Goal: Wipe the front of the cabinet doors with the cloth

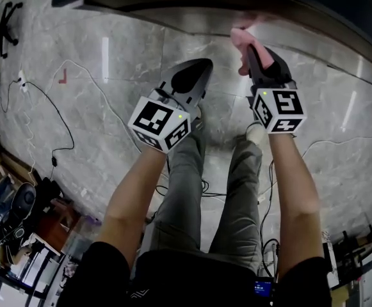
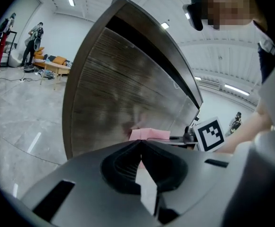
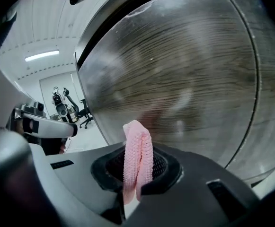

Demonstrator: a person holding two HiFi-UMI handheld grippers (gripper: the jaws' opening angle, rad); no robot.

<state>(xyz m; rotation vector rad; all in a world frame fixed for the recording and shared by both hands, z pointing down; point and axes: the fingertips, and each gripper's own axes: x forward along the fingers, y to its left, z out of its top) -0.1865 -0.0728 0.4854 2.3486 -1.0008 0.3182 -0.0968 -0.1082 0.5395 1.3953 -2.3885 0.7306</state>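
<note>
- Your right gripper (image 3: 137,151) is pinching the pink cloth (image 3: 136,136). A folded loop of it stands up out of the jaws, and the rest trails down between them.
- The raised end of the cloth sits right in front of the wood-grain cabinet door (image 3: 189,74). A faint pink reflection shows in the door's sheen, so the cloth is very near. No view lets you say for sure that it presses on the surface.
- Your left gripper (image 2: 141,143) has its jaws pressed together with nothing between them. It hangs beside the right one, apart from the door, and takes no part in the wiping.
- What is done: the cloth is in the jaws and up at the door, so the pick-up and approach are behind you.
- I'd judge the wiping itself to be at or near its start, or mid-pass at best.
- The door carries a hazy, streaky glare over much of its face. There is no clear line between wiped and unwiped area, so you can't read off how much is covered.
- What is left, by my reading: sweep the cloth over the rest of this door's front. Then cross the vertical seam (image 3: 257,79) and do the neighbouring door (image 3: 274,103) to its right.
</note>
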